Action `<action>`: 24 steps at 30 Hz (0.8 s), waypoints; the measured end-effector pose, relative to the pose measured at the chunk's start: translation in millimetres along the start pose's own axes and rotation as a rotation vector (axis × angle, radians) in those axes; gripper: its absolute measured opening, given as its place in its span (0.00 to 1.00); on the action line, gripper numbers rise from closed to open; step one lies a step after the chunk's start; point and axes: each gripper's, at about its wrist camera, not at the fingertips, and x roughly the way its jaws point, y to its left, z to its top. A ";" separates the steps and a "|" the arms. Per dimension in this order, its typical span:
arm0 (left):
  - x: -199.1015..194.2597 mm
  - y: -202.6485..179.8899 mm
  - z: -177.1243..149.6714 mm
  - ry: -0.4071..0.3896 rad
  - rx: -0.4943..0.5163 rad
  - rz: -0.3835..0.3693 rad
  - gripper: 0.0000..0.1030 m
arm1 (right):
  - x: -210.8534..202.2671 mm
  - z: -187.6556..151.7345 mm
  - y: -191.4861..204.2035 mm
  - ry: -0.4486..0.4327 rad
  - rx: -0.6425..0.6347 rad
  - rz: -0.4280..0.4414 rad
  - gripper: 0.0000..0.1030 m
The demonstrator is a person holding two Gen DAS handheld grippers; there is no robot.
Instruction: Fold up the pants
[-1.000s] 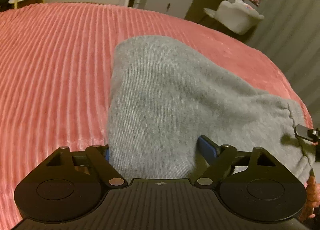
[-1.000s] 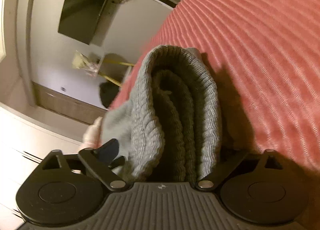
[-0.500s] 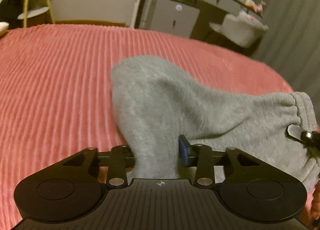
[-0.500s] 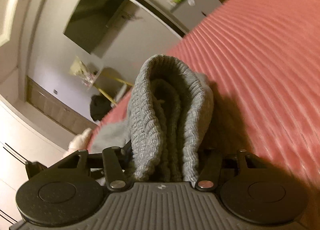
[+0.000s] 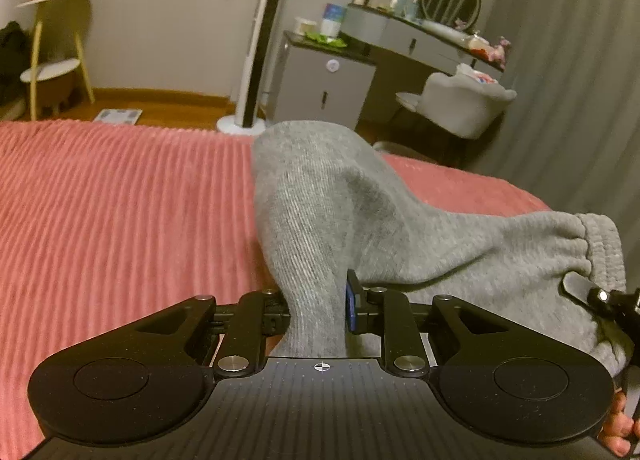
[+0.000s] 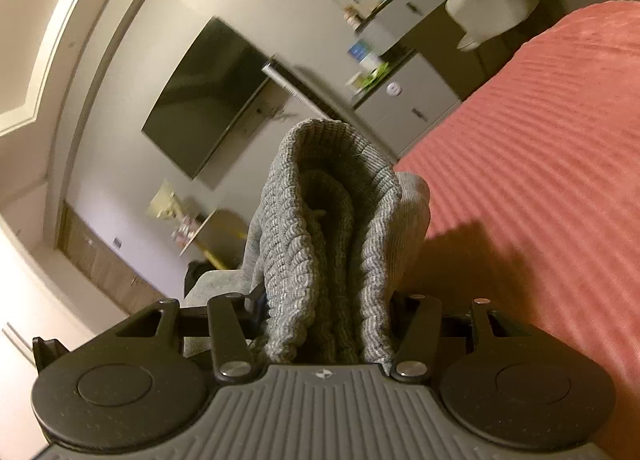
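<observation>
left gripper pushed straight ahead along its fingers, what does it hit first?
The grey pants already pinched in the left gripper; beyond the bunched fabric, probably the pink bedspread, though depth is unclear.

My left gripper (image 5: 316,312) has just closed on a fold of the grey pants (image 5: 360,215), and its left pad is buried in the cloth. My right gripper (image 6: 326,324) has both pads swallowed by the bunched waistband (image 6: 332,219); its jaws have also just been closing. My right hand (image 5: 618,430) is cut off at the left view's right edge, only fingertips showing. The far dresser clutter (image 6: 368,63) is blurred beyond telling. The pants hide the bedspread (image 5: 120,199) beneath.
</observation>
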 end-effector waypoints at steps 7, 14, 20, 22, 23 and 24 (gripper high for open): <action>5.7 3.0 -3.0 -0.002 0.051 0.310 0.55 | -24.5 14.3 4.0 -0.205 -0.154 -0.392 0.76; 28.6 -53.5 6.8 -0.002 0.125 0.145 0.76 | 4.4 -25.1 51.3 -0.061 -0.436 -0.252 0.25; 81.2 -65.7 3.3 -0.004 0.267 0.268 0.82 | 29.7 -44.8 49.1 0.012 -0.603 -0.404 0.01; 92.9 -69.2 4.5 -0.055 0.350 0.336 0.91 | 30.5 -45.6 49.7 0.005 -0.605 -0.403 0.00; 95.3 -70.0 5.0 -0.074 0.378 0.356 0.92 | 32.5 -48.7 49.1 0.002 -0.631 -0.409 0.00; 93.8 -69.1 5.3 -0.082 0.379 0.360 0.92 | 32.1 -56.6 50.6 0.000 -0.652 -0.415 0.00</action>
